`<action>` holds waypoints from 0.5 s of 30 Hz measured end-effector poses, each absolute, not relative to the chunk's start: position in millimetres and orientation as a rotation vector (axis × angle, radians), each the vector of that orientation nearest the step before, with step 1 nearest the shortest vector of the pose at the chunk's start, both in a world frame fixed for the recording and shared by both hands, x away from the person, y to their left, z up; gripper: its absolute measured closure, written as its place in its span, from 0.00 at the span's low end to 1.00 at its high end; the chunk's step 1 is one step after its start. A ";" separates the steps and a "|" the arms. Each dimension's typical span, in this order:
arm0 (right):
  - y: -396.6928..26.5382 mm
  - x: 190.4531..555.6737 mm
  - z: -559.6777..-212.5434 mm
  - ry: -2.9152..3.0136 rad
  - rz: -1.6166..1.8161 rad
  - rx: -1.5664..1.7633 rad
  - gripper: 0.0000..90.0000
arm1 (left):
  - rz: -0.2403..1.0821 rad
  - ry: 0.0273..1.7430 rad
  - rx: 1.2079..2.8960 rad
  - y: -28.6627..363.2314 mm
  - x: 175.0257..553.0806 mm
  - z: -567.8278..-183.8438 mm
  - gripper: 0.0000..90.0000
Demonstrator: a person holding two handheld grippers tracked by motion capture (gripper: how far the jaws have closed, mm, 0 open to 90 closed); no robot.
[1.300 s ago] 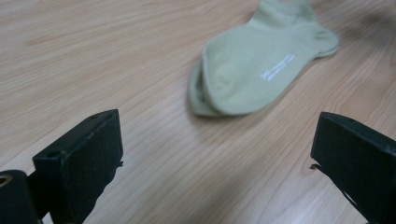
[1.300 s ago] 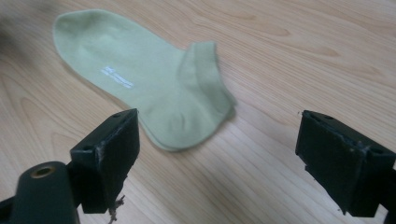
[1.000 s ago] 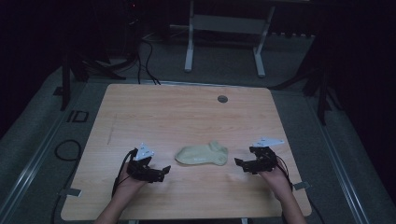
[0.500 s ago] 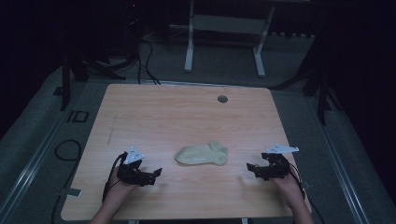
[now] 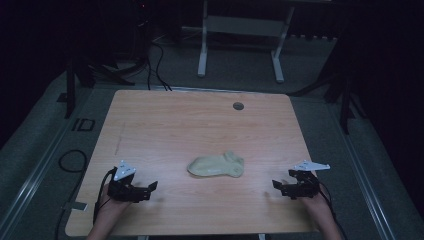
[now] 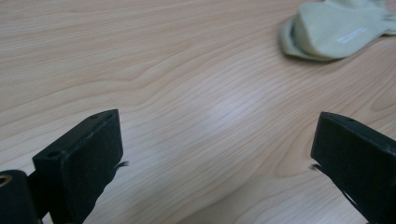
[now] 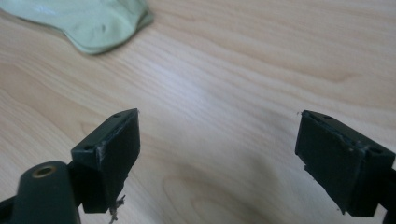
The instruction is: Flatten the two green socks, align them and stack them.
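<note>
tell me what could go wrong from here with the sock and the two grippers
1. The sock lies flat on the table; open jaws coming down may scrape the wood and pinch only its top layer.
2. The left gripper and right gripper sit apart from it on either side; uneven grabs could stretch or bunch it.

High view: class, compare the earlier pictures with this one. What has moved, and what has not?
Both hand-held grippers drew back toward the person and outward: the left hand-held gripper to the left, the right hand-held gripper to the right, both open and empty. The sock stayed flat on the table.
</note>
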State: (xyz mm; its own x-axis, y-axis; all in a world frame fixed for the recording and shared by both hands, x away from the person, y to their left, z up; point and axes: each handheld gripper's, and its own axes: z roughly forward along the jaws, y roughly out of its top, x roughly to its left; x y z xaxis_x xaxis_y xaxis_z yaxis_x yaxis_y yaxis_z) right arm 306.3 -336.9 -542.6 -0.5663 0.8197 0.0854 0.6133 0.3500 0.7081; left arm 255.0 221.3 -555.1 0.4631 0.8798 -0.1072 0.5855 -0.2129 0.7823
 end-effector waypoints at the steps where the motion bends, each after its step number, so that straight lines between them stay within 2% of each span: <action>1: -338.4 305.3 -543.6 2.325 1.022 1.281 0.16 | 0.470 1.235 1.908 223.3 253.8 -555.9 0.03; 15: -365.7 286.2 -542.4 2.242 1.035 1.328 0.16 | 0.502 1.296 1.851 252.7 229.2 -559.1 0.03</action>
State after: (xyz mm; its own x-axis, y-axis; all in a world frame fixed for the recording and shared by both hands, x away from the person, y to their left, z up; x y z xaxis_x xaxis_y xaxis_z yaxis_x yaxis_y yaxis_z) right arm 286.2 -365.7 -542.4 -0.5076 0.8584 0.0746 0.6137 0.2994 0.7306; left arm 229.2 252.7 -559.1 0.3951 0.9106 -0.1212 0.5911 -0.1511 0.7923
